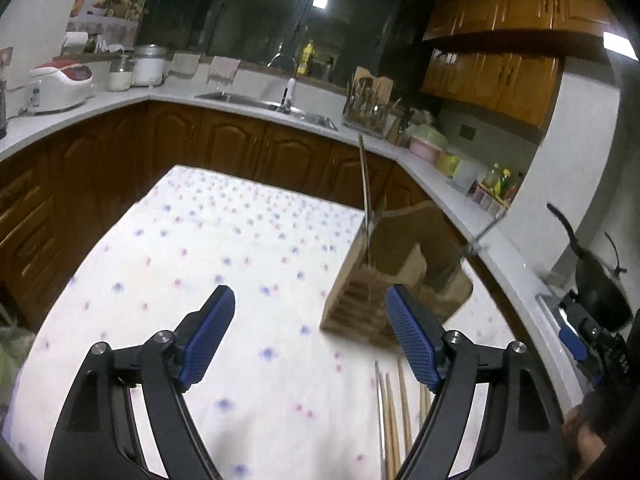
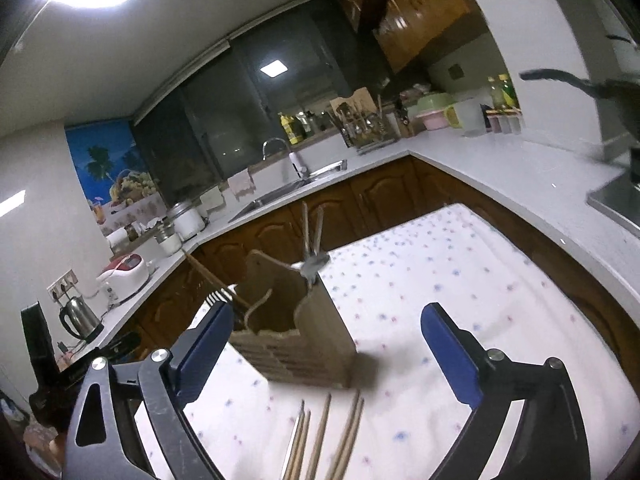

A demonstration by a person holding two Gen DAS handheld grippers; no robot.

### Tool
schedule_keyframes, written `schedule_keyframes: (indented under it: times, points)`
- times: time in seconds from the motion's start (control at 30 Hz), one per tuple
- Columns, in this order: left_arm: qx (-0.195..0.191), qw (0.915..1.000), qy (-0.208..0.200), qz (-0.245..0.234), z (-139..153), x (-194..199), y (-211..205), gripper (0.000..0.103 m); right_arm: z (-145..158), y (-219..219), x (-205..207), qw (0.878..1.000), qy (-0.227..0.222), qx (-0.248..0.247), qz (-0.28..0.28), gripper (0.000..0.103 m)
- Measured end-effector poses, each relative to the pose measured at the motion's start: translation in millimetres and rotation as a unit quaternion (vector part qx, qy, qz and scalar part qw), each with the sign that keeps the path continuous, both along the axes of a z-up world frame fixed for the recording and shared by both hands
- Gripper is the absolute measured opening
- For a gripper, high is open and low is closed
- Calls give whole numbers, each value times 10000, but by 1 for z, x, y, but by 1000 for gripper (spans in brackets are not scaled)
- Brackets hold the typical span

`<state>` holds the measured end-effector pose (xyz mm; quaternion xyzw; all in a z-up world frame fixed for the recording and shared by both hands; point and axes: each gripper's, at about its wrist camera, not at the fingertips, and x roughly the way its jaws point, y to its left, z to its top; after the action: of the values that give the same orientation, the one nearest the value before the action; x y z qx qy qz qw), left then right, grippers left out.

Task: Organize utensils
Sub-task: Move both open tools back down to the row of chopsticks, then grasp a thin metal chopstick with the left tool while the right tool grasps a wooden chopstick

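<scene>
A: Why are both claws empty?
B: The left claw (image 1: pixel 310 330) and right claw (image 2: pixel 326 350) are spread; loose chopsticks (image 2: pixel 324 440) wait at six o'clock of the wooden holder (image 2: pixel 296 340).

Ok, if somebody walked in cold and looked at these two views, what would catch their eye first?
Probably the wooden utensil holder standing on the dotted tablecloth, with metal utensils and a chopstick sticking up out of it. Next, the loose chopsticks lying on the cloth just in front of it. Both the left gripper and right gripper stand open and empty.
</scene>
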<state>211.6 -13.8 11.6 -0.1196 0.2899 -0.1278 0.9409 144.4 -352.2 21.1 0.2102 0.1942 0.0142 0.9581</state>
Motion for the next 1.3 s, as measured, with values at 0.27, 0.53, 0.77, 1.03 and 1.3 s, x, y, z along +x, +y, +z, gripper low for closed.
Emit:
schedule_keyframes:
  times: [0.27,0.53,0.77,1.03,1.3]
  points:
    - [102,9988,439,-189,-33,-21,-10,80,-33,-2,-29,9990,436,90,-63,96]
    - [418,9940,870,-505,-63,-31,-40,80,-52,-4,-45,9977,663,105,-94,96]
    - [1172,9791,1286,-1053,-101,-28,-100,80,-61,-6,-45,9963,836,177,-81,93]
    - [1954,9649,1372,-1095,-127,-23,-124,57,-69,-1,-37,9938,1095,168,3,79]
    - [1610,9700,1546,-966,-126,-38,-62,54,-96,27,-7,9843,1696,-101,474,49]
